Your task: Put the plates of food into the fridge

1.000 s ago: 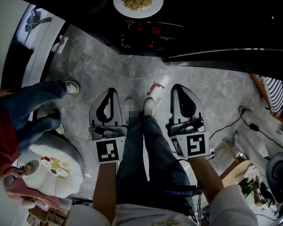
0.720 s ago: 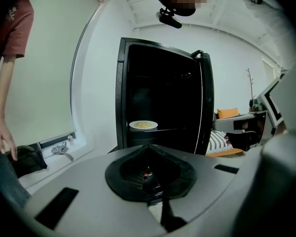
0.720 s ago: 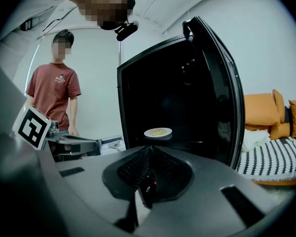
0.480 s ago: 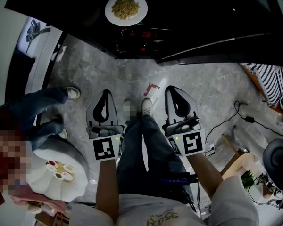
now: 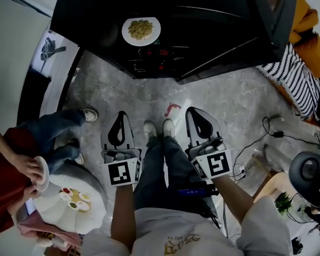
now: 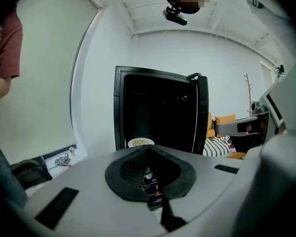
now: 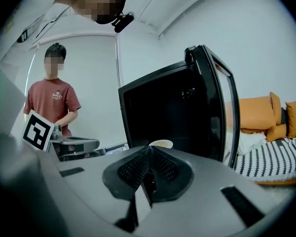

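The left gripper [image 5: 121, 116] and right gripper [image 5: 194, 112] point forward side by side, jaws closed, empty.

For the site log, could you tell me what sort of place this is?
Likely a home-style room: an open black fridge holding a plate of food, an orange sofa and cables on the floor.

The right hand-held gripper [image 7: 149, 151], jaws pressed together on nothing, faces an open black fridge [image 7: 158, 107] with a plate of food [image 7: 161, 143] inside, a red-shirted person [image 7: 53, 100] standing at left, orange cushions [image 7: 266, 111] at right.
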Tool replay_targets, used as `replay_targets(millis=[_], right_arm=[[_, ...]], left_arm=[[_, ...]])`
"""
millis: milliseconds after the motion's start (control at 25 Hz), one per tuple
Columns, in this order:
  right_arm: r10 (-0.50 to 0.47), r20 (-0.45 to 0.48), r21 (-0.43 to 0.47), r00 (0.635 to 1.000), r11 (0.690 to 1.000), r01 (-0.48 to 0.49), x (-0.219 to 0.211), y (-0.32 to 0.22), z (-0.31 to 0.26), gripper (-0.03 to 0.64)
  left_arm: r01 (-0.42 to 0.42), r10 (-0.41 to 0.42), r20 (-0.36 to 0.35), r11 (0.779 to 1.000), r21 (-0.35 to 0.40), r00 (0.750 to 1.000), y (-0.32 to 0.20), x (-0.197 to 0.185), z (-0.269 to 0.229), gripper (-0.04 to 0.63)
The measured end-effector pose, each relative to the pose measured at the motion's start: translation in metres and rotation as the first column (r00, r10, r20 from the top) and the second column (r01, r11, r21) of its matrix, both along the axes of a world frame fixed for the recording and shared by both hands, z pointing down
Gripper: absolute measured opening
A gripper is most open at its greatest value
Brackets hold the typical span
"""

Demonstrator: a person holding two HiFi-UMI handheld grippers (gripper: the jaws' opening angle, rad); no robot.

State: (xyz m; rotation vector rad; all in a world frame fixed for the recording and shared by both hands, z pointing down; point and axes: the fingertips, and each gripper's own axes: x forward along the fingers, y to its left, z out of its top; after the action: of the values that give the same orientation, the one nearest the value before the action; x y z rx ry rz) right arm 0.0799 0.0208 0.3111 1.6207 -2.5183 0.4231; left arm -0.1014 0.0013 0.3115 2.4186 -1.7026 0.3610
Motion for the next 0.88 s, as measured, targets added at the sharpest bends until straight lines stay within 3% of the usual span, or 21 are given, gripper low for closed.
replay_targets(millis=[880], right_arm=[[0.067,0.056,0.028,0.996,0.997,-0.069,0.007,0.013,-0.100,0.011]], left_arm=[[-0.033,0.036,-0.045,0.998,0.057,0.998,0.013,-0.003,-0.097,0.006]])
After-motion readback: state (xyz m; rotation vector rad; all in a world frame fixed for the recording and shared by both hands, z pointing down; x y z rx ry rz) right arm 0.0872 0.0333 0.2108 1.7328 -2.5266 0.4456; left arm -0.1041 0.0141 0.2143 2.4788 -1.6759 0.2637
